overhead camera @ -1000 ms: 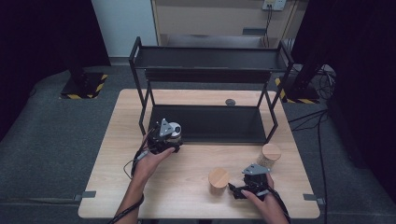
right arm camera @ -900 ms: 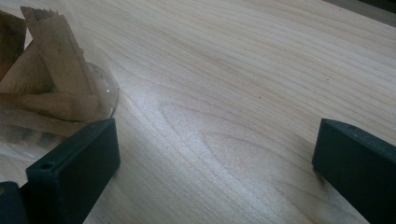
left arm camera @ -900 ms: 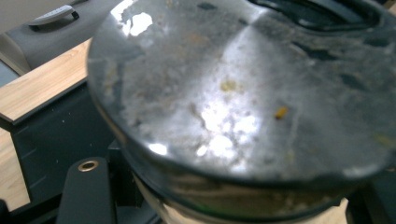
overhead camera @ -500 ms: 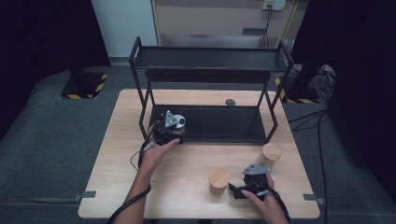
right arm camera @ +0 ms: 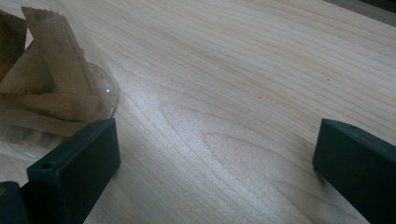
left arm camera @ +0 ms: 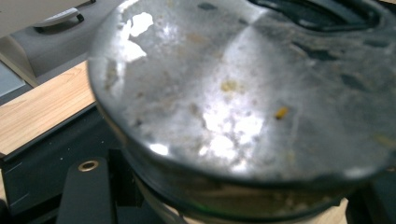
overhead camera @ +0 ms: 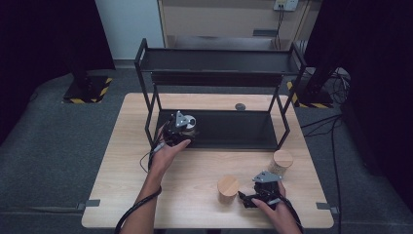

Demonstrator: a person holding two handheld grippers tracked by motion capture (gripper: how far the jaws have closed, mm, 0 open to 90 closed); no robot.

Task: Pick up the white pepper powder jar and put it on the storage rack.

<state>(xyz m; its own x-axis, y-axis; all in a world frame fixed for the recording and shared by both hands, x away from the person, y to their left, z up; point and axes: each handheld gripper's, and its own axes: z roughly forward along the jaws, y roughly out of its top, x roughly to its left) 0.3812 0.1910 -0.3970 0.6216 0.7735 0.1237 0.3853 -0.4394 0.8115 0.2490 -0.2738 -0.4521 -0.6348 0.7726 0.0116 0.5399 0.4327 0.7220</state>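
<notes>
A glass jar with a shiny metal lid (left arm camera: 243,93) sits between the jaws of my left gripper (overhead camera: 181,127), which is shut on it. It hangs at the front left edge of the black rack's lower shelf (overhead camera: 234,129). The lid (overhead camera: 190,121) glints just beyond the hand. My right gripper (overhead camera: 249,197) rests low on the table near the front right, open with bare wood between its jaws. A glass jar holding wooden pieces (right arm camera: 46,93) stands just outside one jaw; it has a round wooden lid (overhead camera: 228,187).
A second wooden-lidded jar (overhead camera: 281,161) stands to the right, behind my right gripper. The two-tier black rack (overhead camera: 219,61) spans the back of the table. A small dark round object (overhead camera: 240,106) lies behind the lower shelf. Cables trail from both grippers.
My left gripper has carried the metal-lidded jar forward and slightly right, up to the lower shelf's edge. My right gripper has stayed put.
</notes>
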